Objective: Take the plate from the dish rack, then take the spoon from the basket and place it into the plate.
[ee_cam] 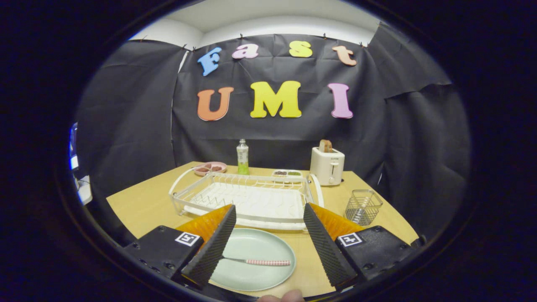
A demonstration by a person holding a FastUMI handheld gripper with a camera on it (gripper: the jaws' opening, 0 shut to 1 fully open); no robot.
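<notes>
The tongs (268,214) stand wide apart, gripping nothing — the spoon (259,262) lies in the plate (256,247) between the fingers, on the surface (142,205). The dish rack (247,197) sits just beyond, the wire basket (363,206) beside it.

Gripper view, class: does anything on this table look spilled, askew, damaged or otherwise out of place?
Nothing stands out. The pale green round plate sits flat on the wooden table between the open gripper fingers, with the pink-handled spoon lying inside it. The white wire dish rack and small wire basket stand upright, without dishes.
</notes>
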